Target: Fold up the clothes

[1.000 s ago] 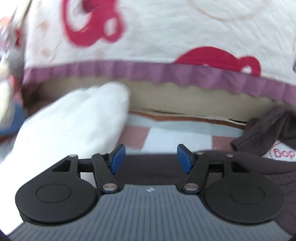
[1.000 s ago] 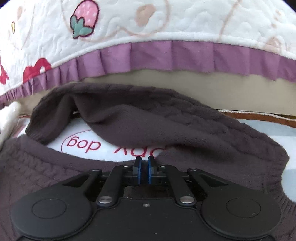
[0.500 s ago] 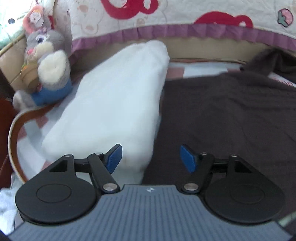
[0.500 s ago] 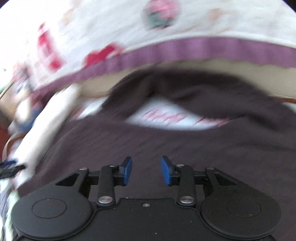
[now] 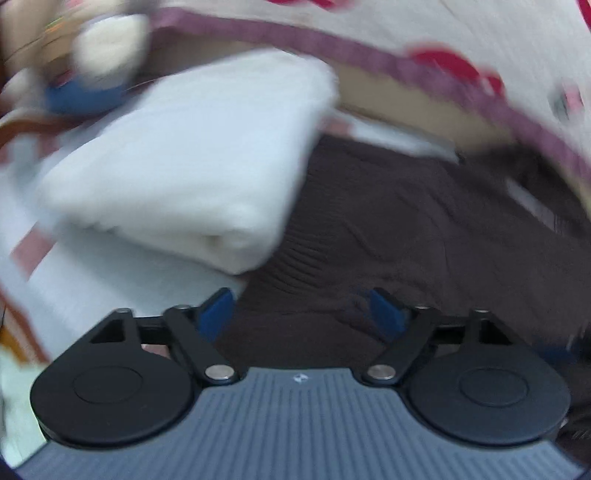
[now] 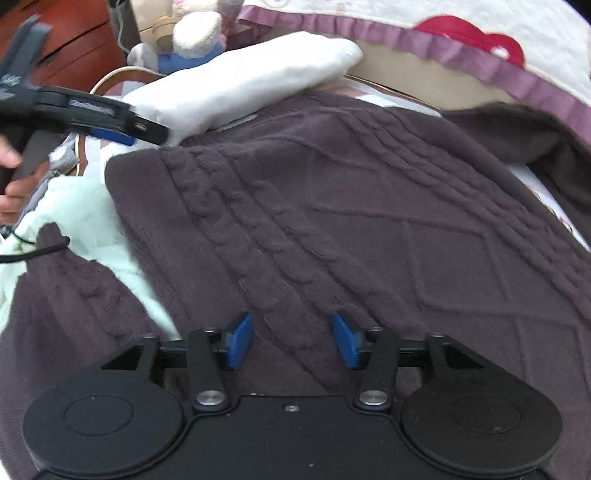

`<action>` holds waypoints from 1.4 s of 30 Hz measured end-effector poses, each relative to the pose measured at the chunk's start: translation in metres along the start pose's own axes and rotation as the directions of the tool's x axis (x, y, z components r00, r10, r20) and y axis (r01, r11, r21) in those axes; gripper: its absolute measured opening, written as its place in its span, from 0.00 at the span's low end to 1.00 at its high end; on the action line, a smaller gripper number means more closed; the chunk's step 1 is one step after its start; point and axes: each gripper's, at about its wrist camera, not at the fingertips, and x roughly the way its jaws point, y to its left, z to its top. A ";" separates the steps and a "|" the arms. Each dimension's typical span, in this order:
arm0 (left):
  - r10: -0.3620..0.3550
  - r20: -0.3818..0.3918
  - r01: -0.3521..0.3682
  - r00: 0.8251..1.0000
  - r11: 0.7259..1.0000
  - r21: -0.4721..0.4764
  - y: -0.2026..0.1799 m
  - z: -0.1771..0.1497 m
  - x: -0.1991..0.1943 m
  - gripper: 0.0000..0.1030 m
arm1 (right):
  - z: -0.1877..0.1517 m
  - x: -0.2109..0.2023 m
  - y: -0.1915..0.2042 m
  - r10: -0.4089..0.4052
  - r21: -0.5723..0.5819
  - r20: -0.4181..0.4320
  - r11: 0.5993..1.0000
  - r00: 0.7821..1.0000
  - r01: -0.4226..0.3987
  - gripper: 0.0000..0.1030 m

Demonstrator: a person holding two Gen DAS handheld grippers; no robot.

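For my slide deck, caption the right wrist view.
Open right gripper poised over a dark cable-knit sweater, white pillow beyond.

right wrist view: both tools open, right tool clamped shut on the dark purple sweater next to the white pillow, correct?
Not quite. The right tool is open, its fingers apart above the dark purple sweater, gripping nothing. The right wrist view shows this. The white pillow does lie beside the sweater.

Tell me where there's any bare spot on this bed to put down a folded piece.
Little is bare. The brown sweater covers the middle; the white pillow and plush toy crowd the far left corner. Free patches: a checked bedsheet strip near the pillow, left of the sweater's edge, and the pale green cloth between sweater body and sleeve.
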 end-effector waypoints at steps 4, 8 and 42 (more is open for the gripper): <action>0.001 0.016 -0.001 1.000 1.000 0.018 -0.004 -0.016 0.009 0.05 | 0.002 -0.004 0.010 -0.036 -0.052 0.009 0.998 0.999 0.036 0.06; 0.002 0.230 -0.002 0.973 1.000 -0.002 0.004 -0.026 -0.042 0.06 | 0.004 -0.036 -0.003 -0.085 0.051 0.111 0.996 0.990 0.080 0.05; -0.084 0.247 0.187 0.965 0.883 -0.431 0.068 -0.011 -0.059 0.08 | -0.030 -0.039 -0.013 0.027 0.039 0.001 0.999 1.000 -0.027 0.52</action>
